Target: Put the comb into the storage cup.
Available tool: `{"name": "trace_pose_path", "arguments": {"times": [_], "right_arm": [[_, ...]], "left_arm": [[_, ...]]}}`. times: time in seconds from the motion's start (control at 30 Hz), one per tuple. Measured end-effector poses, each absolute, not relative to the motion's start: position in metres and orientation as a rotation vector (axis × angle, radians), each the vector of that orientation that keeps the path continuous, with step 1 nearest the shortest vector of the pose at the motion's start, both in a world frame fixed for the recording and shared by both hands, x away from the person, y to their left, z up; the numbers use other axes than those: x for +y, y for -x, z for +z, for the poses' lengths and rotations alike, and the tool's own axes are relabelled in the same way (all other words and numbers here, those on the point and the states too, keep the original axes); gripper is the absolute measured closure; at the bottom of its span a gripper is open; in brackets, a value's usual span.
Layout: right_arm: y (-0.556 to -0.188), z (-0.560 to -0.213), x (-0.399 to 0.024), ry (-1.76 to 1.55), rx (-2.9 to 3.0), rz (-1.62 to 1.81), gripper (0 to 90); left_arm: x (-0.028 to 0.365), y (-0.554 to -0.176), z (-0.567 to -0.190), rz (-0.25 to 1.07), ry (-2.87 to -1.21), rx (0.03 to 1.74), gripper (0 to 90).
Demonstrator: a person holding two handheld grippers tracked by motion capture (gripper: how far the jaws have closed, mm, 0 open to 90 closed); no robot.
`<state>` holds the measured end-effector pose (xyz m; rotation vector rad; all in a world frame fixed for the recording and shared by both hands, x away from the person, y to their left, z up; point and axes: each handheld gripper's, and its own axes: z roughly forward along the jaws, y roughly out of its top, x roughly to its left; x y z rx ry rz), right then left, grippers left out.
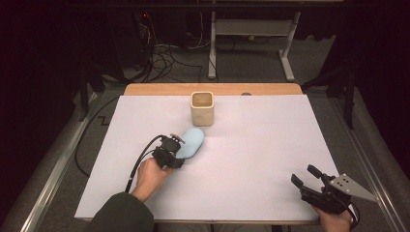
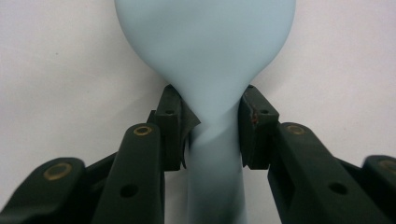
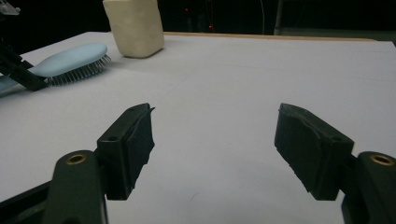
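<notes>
A person sits at a white-covered worktop (image 1: 270, 145) with a two-jaw gripper in each hand. A pale blue hairbrush (image 1: 191, 142) lies bristles down a little left of the middle of the worktop, its head pointing to the far side and its handle toward the person. Just beyond the brush head, close but apart from it, stands a cream square cup (image 1: 202, 108), upright with its mouth open.

The left gripper (image 1: 175, 151) is at the brush's neck, where the head narrows into the handle. In the left gripper view its jaws stand partly closed, one on each side of that neck (image 2: 215, 121), with the pads touching or pressing the blue plastic; the left-hand pad looks slightly creased against it. The brush rests on the worktop.

The right gripper (image 1: 305, 175) waits well apart at the near right corner, jaws wide open and holding nothing, pointing across the bare surface toward the brush (image 3: 70, 59) and cup (image 3: 134, 27).

The step in hand appears to be taking hold of the brush at its neck. The likely next move is to firm up the grip, lift the brush clear, and perhaps tip it handle-down into the cup; that would call for a grip tight enough that the smooth handle does not swivel.
</notes>
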<state>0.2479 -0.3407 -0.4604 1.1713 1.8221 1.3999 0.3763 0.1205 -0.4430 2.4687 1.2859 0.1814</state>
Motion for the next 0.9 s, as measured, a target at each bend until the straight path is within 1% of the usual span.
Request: {"name": "trace_pose_path", "arguments": {"times": [0.37,0.9], "right_arm": [[-0.2478,-0.4603,-0.341,-1.169,1.821,1.399,28.3],[-0.2477,-0.4603,-0.3412,-1.171,1.819,1.403,28.4]], "left_arm": [[0.1202,-0.3757,-0.4423,0.185,-2.472,1.274,68.6],[0.1198,-0.3712,-0.4384,0.189,-2.463,1.221,69.2]]}}
